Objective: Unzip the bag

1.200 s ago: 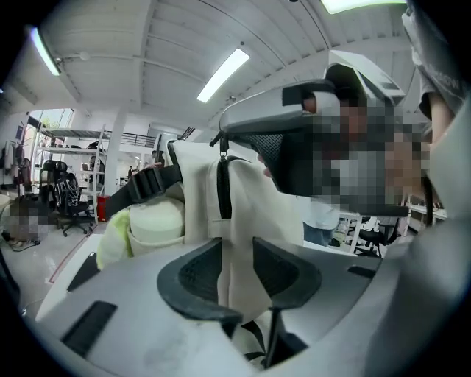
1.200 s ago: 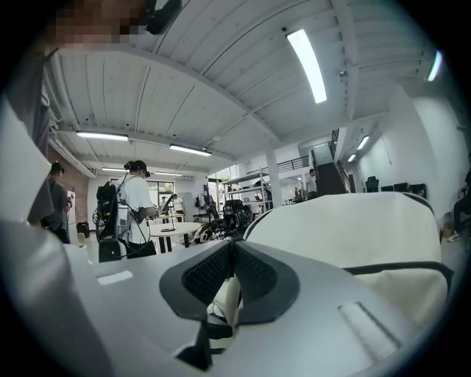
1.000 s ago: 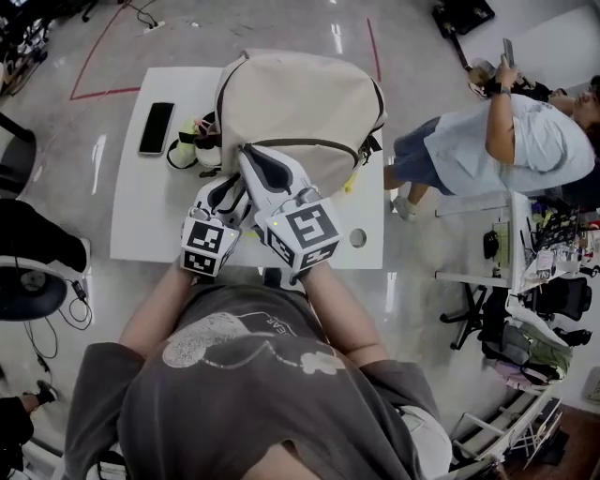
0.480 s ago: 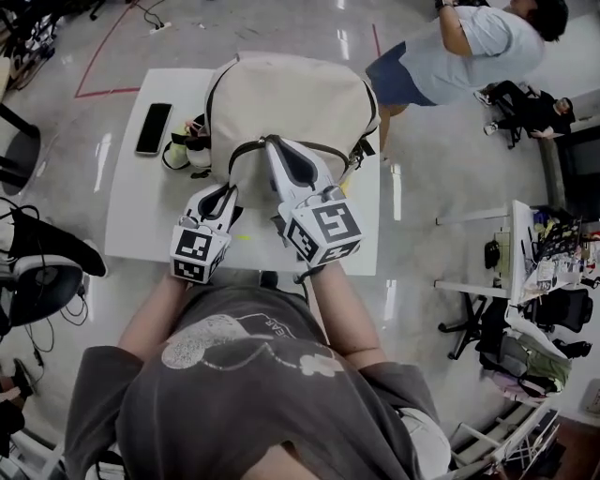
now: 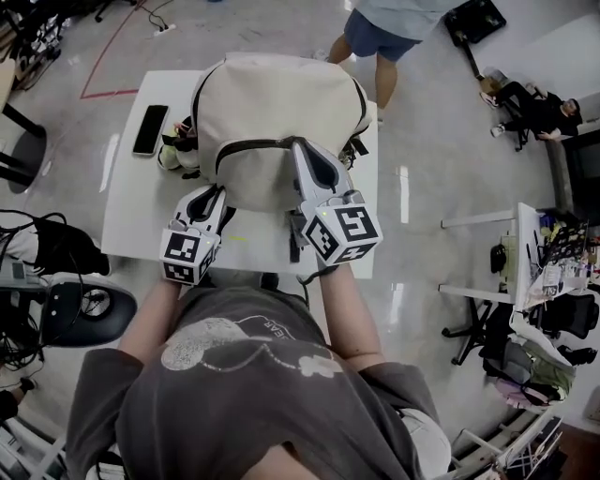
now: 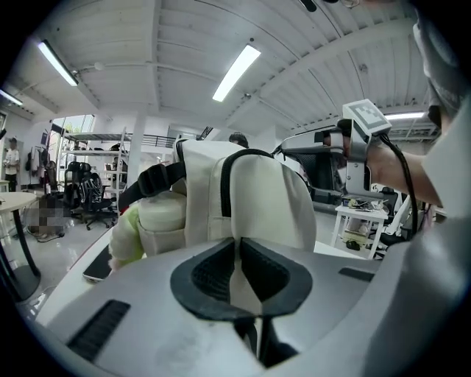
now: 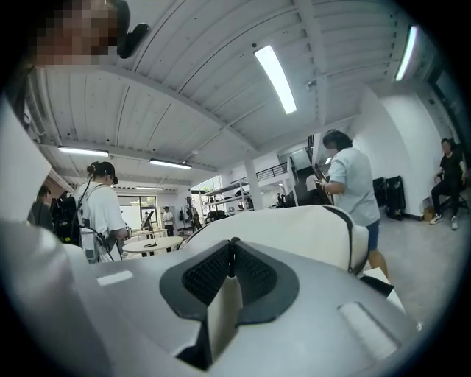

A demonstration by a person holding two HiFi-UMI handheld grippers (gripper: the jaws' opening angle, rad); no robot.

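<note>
A beige backpack lies on the white table, its dark zipper line curving across the near side. My left gripper is at the bag's near left corner; in the left gripper view a fold of beige bag fabric sits pinched between its pads, and the jaws are opening slightly. My right gripper rests at the zipper line, right of centre. In the right gripper view it is shut on a beige zipper tab, with the backpack just beyond.
A black phone lies at the table's left side, and a yellow-green item is tucked against the bag's left. A person stands behind the table. Office chairs and desks flank it.
My right gripper has slid to the right along the zipper line. My left gripper has shut on the bag's corner fabric. The bystander has walked from the right to behind the table.
</note>
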